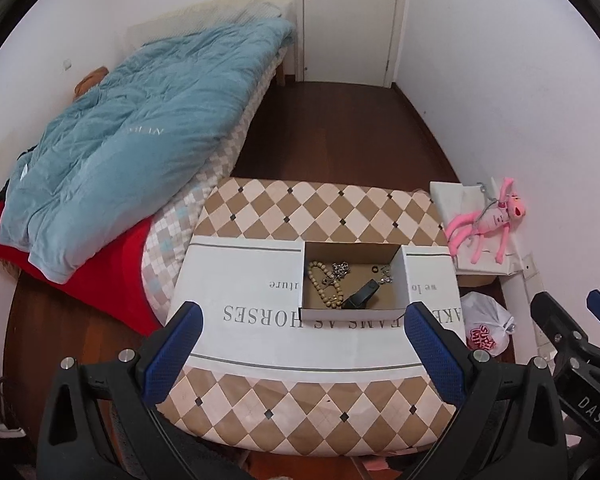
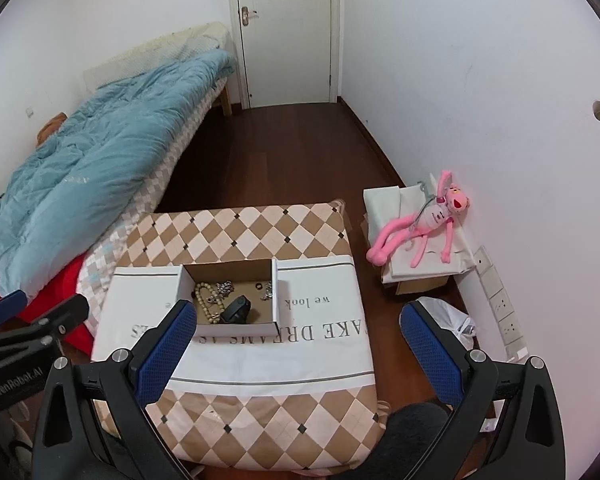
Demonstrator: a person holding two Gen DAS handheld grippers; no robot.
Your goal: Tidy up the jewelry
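An open cardboard box [image 1: 406,280] [image 2: 276,292] sits on a white printed cloth [image 1: 236,280] [image 2: 320,332] over a checkered table. Inside lie a beige bead necklace [image 1: 324,284] [image 2: 208,300], a silver chain [image 1: 341,269] [image 2: 225,288], a second silver piece [image 1: 386,274] [image 2: 268,291] and a black object [image 1: 360,298] [image 2: 236,309]. My left gripper [image 1: 304,320] is open and empty, above the table's near side in front of the box. My right gripper [image 2: 296,320] is open and empty, to the right of the box.
A bed with a blue duvet [image 1: 132,140] [image 2: 92,160] and a red sheet [image 1: 100,280] stands on the left. A pink plush toy [image 1: 488,220] [image 2: 420,220] lies on a white box by the right wall. A white plastic bag [image 1: 486,328] sits on the floor.
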